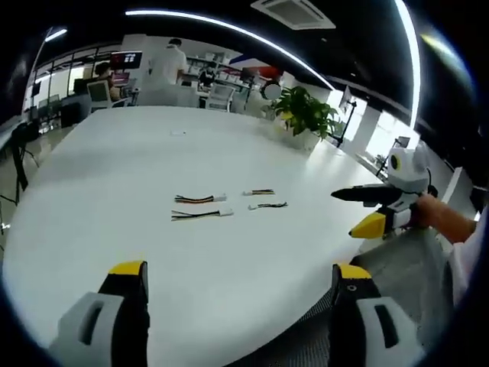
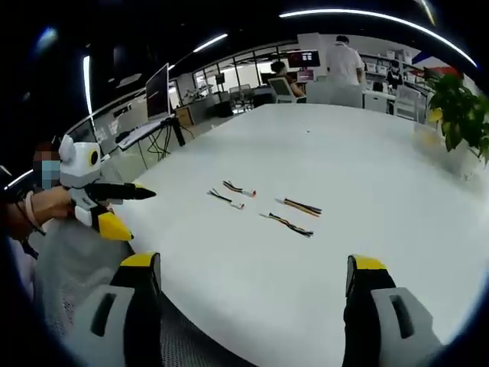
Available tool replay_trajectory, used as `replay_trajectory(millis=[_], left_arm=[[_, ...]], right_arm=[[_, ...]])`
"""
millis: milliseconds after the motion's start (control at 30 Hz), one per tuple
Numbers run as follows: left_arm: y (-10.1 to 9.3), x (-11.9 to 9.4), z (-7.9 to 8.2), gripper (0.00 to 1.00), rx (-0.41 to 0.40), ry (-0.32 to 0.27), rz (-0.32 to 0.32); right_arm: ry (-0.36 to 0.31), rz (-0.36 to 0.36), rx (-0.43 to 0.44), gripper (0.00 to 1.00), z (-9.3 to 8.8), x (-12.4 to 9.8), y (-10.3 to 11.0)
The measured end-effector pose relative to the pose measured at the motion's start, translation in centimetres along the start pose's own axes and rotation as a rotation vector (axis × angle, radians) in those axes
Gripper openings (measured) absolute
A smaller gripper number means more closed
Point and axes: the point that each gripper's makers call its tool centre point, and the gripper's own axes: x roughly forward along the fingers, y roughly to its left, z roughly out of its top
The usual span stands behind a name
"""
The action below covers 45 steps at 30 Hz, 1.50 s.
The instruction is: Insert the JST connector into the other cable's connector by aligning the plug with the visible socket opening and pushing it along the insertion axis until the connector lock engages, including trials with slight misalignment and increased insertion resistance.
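Several short JST cables lie in a loose group in the middle of the white table (image 1: 114, 168). Two longer ones with coloured wires and white connectors (image 1: 199, 199) (image 1: 202, 215) sit beside two shorter ones (image 1: 259, 192) (image 1: 267, 205). The right gripper view has the short pair (image 2: 239, 189) (image 2: 226, 199) to the left of the long pair (image 2: 300, 206) (image 2: 289, 223). My left gripper (image 1: 238, 269) is open and holds nothing, well short of the cables. My right gripper (image 2: 254, 264) is likewise open and holds nothing. Each gripper also appears in the other's view (image 1: 345, 214) (image 2: 141, 214), held in a hand off the table's edge.
A potted plant (image 1: 306, 115) (image 2: 462, 103) stands at the table's far edge. People sit and stand at desks with monitors (image 1: 122, 60) behind the table. Grey mesh (image 1: 397, 267) (image 2: 69, 260) lies below the near table edge. A small white item (image 1: 177, 133) lies far out on the table.
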Motion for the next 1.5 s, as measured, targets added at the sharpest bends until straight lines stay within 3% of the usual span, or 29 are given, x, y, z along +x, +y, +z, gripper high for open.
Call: replay_trajectory(millis=[333,667,767,867,1167,1500], left_arm=[[-0.1,0.2,-0.4,0.98,0.006,0.019,-0.006],[-0.1,0.2,0.0,0.99,0.005,0.002,-0.015],[0.1,0.2,0.2,0.98,0.038,0.018,-0.015],[0.5,0.1,1.4,0.98,0.103,0.010,0.000],[0.5,1.5,5.0,0.98,0.147,-0.029,-0.041],[0.6,3.2,7.6,0.98,0.180,-0.038,-0.084]], right_arm=[[0.013,-0.004,0.019,1.00,-0.2,0.0,-0.1],[0.010,0.009,0.006,1.00,-0.1,0.1,0.1],[0.008,0.015,-0.001,1.00,0.1,0.1,0.2],[-0.009,0.004,-0.035,1.00,0.8,-0.1,0.0],[-0.065,-0.013,-0.057,1.00,3.5,-0.3,-1.4],[-0.084,-0.005,-0.087,0.96,5.3,0.7,-2.1]])
